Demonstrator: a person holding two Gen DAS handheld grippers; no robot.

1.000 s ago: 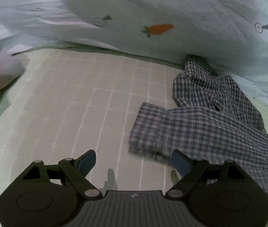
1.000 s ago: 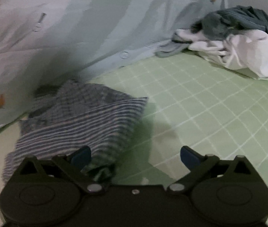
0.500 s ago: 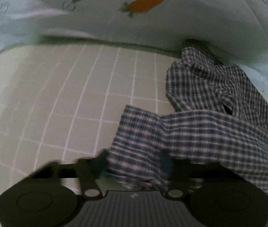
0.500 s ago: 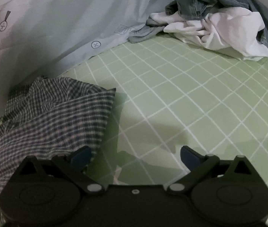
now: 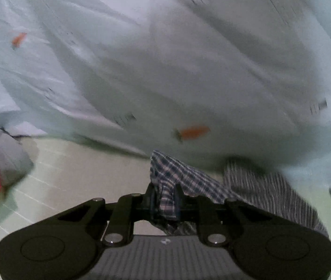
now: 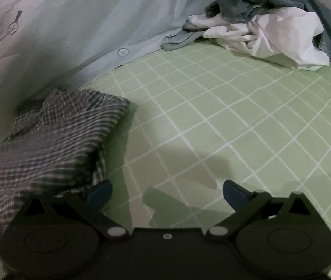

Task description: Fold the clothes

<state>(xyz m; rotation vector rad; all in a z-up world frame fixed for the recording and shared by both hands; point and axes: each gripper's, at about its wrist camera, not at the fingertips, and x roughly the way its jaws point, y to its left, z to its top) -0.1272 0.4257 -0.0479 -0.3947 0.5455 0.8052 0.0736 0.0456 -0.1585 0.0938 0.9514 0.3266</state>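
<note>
One second on, your left tool (image 5: 164,200) is clamping the plaid shirt (image 5: 188,179), probably lifting it; your right tool (image 6: 167,192) is gaping empty.

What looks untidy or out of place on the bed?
The plaid shirt lies crumpled, one end pinched in the left gripper. Unfolded clothes are heaped at the far corner. The right gripper is open and empty.
</note>
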